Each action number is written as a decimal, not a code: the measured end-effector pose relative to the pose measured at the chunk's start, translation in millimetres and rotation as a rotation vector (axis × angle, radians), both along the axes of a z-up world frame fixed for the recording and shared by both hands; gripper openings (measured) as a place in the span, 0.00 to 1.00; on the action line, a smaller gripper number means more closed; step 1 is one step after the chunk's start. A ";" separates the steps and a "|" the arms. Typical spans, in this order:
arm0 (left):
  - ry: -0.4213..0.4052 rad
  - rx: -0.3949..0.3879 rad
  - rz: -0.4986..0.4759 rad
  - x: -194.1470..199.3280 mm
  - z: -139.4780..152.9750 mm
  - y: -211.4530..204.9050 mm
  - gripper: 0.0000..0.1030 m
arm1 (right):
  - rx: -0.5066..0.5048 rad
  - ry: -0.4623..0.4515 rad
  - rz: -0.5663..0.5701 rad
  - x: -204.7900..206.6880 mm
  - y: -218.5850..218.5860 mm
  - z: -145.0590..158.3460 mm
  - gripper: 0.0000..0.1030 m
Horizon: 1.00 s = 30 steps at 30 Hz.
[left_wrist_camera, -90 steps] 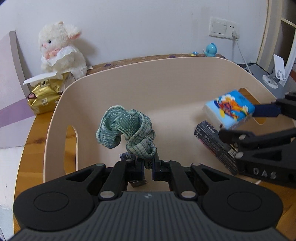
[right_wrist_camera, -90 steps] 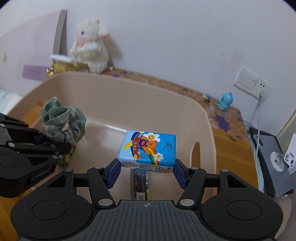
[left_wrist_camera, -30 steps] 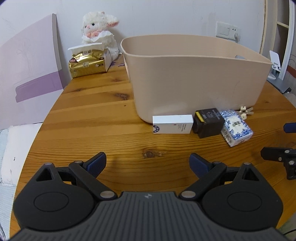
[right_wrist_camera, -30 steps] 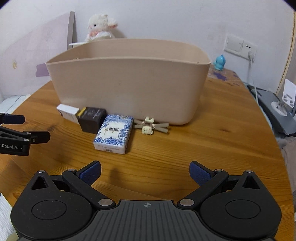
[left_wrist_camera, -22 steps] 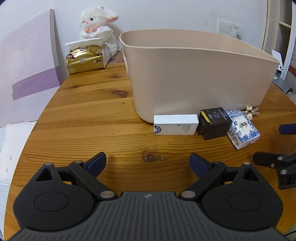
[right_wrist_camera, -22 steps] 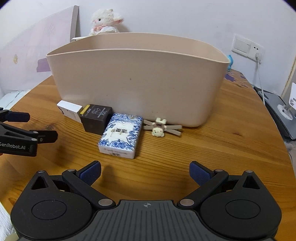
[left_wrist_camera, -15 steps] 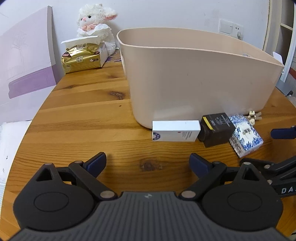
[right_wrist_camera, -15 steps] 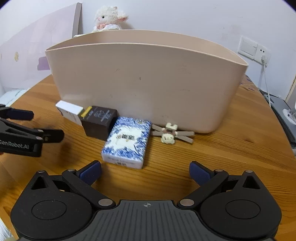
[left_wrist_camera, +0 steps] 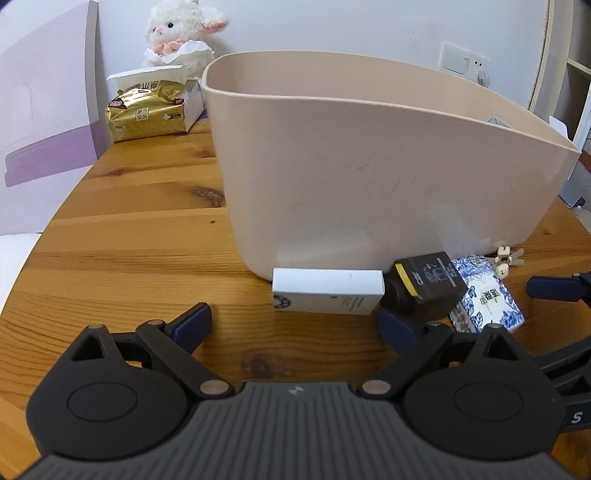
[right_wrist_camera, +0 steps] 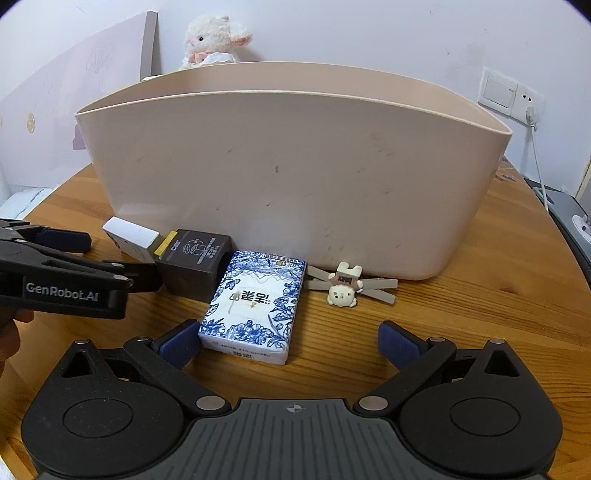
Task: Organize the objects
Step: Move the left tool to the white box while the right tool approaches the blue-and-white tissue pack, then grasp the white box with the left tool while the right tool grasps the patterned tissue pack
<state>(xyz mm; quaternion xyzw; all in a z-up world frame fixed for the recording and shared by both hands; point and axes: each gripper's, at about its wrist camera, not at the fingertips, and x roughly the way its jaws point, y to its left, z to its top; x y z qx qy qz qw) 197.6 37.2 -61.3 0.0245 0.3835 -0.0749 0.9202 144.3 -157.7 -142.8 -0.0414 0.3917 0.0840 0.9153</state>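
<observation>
A beige plastic tub stands on the round wooden table. Along its near wall lie a white box, a black box, a blue-and-white floral tissue pack and a small rabbit hair clip. My left gripper is open, its jaws just short of the white box. My right gripper is open, with the near end of the tissue pack between its fingers.
A white plush lamb and a gold tissue pack sit behind the tub at the back left. A purple-and-white board leans on the wall. A wall socket with a cable is at the right.
Three seconds ago both grippers held items inside the tub. Both are now open and low over the table. Over the last second both moved forward toward the row of objects.
</observation>
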 end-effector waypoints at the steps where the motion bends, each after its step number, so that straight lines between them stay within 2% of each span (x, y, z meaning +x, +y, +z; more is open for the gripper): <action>1: -0.001 0.003 0.002 0.8 -0.2 -1.7 0.95 | 0.000 0.000 -0.001 0.2 -0.1 0.1 1.00; 5: -0.012 0.003 0.019 6.4 -0.9 -2.8 0.95 | 0.005 -0.008 -0.013 -1.5 -3.3 0.2 0.97; 10: -0.036 0.015 0.026 8.4 -2.5 -4.8 0.91 | 0.007 -0.026 -0.025 -0.8 -1.9 3.4 0.80; 12: -0.049 0.015 0.011 7.1 -1.6 -5.2 0.84 | 0.014 -0.029 -0.028 -1.8 -2.9 5.5 0.68; 14: -0.058 0.011 -0.004 6.8 0.1 -4.3 0.70 | 0.022 -0.031 -0.032 -1.6 -5.6 6.7 0.61; 16: -0.061 0.006 -0.013 5.9 1.5 -3.9 0.62 | 0.020 -0.034 -0.029 -0.3 -3.7 8.2 0.52; 18: -0.061 0.005 -0.010 5.2 2.0 -3.1 0.60 | 0.016 -0.034 -0.019 -0.8 -2.3 9.8 0.42; 30: -0.076 0.012 -0.010 -21.7 10.9 0.8 0.60 | 0.042 -0.028 -0.006 -18.5 -8.2 16.9 0.42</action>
